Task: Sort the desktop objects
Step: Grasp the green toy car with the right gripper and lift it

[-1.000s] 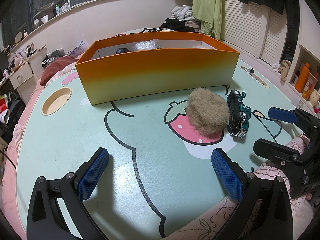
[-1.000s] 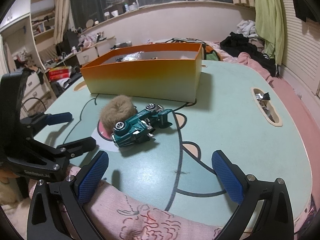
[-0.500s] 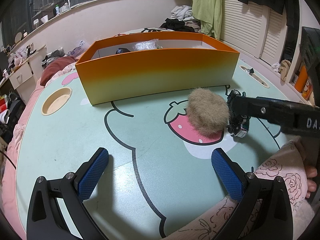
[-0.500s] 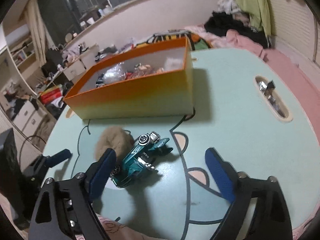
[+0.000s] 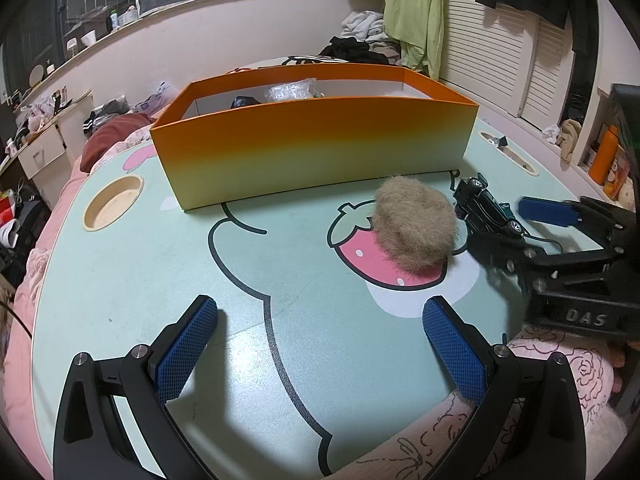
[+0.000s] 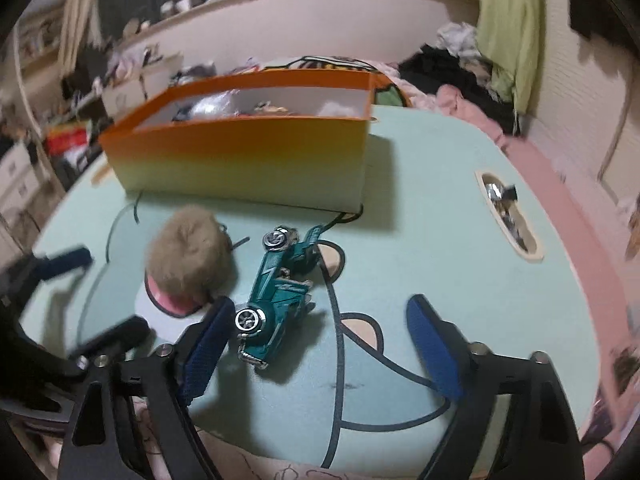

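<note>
Left wrist view: left tongs [image 5: 320, 344] spread apart, empty, over mint cartoon-print worktop [image 5: 140, 280]. Fluffy tan fur ball [image 5: 416, 228] on strawberry print, before orange-to-yellow cardboard box [image 5: 316, 152].

Right wrist view: right tongs [image 6: 320, 344] apart, straddling teal die-cast toy car [image 6: 276, 292] tipped on side, left pad [image 6: 208, 344] near front wheel, contact unclear. Fur ball beside car.

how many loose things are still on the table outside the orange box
2: the furry ball lying on the strawberry print, and the teal toy car beside it, between the open right gripper fingers. Others may be hidden behind the orange box.
</note>
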Demonstrator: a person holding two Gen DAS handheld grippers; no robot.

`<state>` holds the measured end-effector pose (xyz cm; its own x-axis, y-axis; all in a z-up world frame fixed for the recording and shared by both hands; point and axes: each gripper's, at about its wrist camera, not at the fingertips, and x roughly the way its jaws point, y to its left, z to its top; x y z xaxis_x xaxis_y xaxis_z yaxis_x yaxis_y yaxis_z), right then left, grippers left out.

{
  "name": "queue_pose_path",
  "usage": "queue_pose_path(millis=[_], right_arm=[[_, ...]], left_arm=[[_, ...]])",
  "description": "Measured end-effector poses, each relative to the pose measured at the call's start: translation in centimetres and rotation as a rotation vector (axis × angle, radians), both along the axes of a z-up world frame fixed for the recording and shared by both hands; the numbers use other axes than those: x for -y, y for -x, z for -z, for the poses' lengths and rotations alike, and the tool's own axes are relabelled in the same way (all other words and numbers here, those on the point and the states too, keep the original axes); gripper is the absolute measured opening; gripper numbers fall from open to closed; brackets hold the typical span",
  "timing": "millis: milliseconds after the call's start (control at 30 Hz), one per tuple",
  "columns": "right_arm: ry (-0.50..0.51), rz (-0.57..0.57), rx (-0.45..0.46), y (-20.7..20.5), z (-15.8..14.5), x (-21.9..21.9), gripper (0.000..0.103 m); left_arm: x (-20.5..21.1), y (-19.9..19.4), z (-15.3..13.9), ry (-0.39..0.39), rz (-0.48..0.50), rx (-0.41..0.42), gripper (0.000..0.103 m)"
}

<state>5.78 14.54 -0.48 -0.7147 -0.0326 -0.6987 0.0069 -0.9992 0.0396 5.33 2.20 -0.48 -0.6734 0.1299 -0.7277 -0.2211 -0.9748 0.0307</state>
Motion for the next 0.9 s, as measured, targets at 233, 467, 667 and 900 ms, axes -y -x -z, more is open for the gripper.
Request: queue_pose_path(millis=[233, 467, 667, 900], right_arm=[[0.098, -0.002, -0.064, -1.0, 0.4, -1.6, 0.023], [0.229, 0.041, -0.193, -3.1, -0.8, -3.8, 0.023], [0.239, 0.05, -0.188, -2.8, -0.9, -3.9, 0.023], [0.241, 0.049, -0.181, -2.6, -0.6, -4.0, 0.023]], left_arm=[[0.1, 0.1, -0.1, -0.008, 0.001, -0.001, 0.102], [-0.4, 0.0, -1.4, -0.009, 0.025, -0.04, 0.102], [-2.6, 2.1, -3.5, -0.045, 0.106, -0.058, 0.089], [-5.3, 6.1, -1.8, -0.104, 0.213, 0.1, 0.037]])
